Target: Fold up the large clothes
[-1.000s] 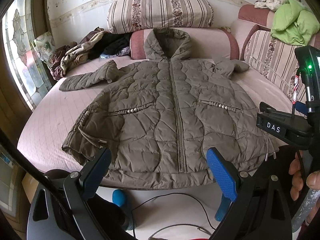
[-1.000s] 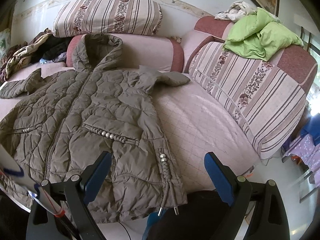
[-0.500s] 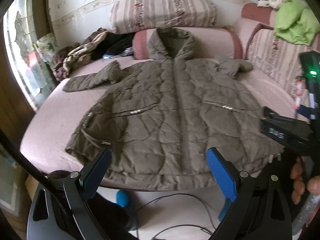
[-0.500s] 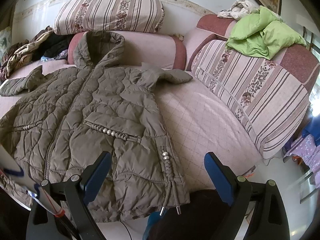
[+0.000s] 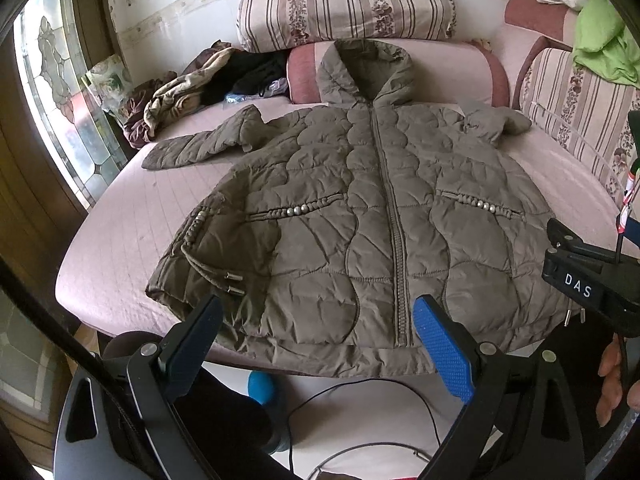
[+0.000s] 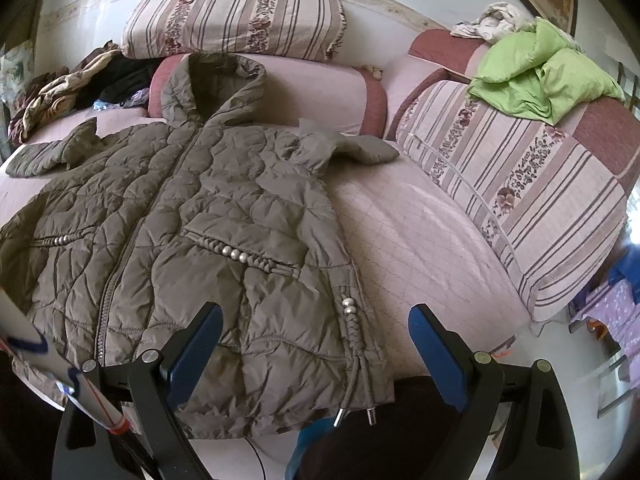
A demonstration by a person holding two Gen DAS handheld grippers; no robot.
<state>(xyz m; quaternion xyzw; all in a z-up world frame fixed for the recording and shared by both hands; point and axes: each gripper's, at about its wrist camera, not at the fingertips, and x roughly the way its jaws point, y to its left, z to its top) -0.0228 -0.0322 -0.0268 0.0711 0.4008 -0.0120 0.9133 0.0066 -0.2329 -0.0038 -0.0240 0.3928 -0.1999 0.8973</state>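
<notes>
An olive quilted hooded jacket [image 5: 360, 216] lies flat and zipped, front up, on a pink bed [image 5: 120, 232]. Its hood rests against a bolster and its hem hangs over the near edge. One sleeve [image 5: 200, 144] stretches left; the other [image 6: 352, 150] is bunched at the right shoulder. My left gripper [image 5: 320, 340] is open and empty just before the hem's middle. My right gripper [image 6: 316, 344] is open and empty over the jacket's [image 6: 200, 220] right hem corner, near its drawcords [image 6: 356, 380]. The right gripper's body also shows in the left wrist view [image 5: 588, 280].
Striped cushions [image 5: 344, 4] and a bolster [image 5: 440, 68] line the back. A striped cushion [image 6: 520, 184] with a green garment [image 6: 536, 76] stands at the right. A heap of clothes [image 5: 188, 88] lies back left by a stained-glass window [image 5: 60, 92]. Cables [image 5: 360, 408] lie on the floor below.
Both grippers have shifted slightly, the left one drifting left, so the jacket sits further right in its view. The jaws stay open and the jacket has not moved.
</notes>
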